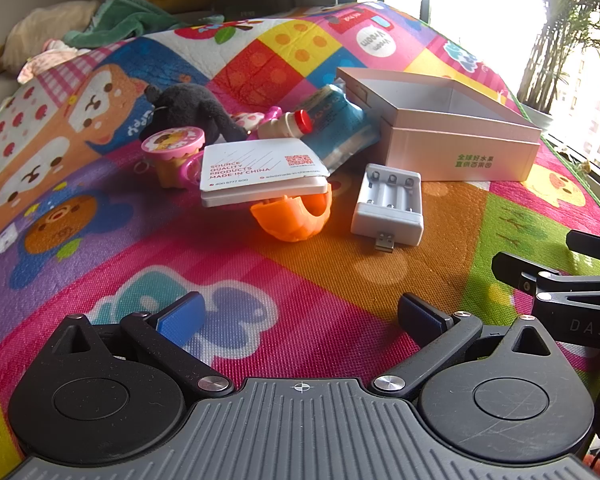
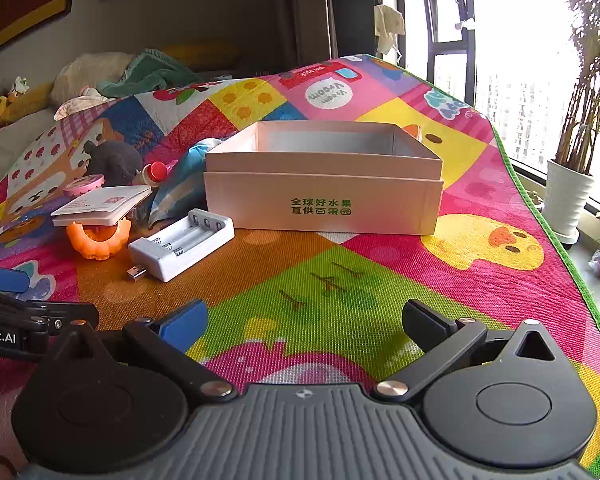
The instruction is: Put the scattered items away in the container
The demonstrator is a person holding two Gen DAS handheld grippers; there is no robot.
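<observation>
Both grippers hang low over the colourful cartoon play mat, nothing held. The left gripper has its jaws spread wide; the right gripper is parted just the same. The pale pink cardboard box sits centre frame in the right view, apparently empty. The clutter lies left of it: the white plastic battery charger is nearest, and just beside it the white printed card pack rests tilted on the orange ribbed plastic cup. That's the trap: lift the cup first and the pack would likely slide off. Behind, the black plush toy and small red-capped bottle crowd together, so a careless reach may knock neighbours.
</observation>
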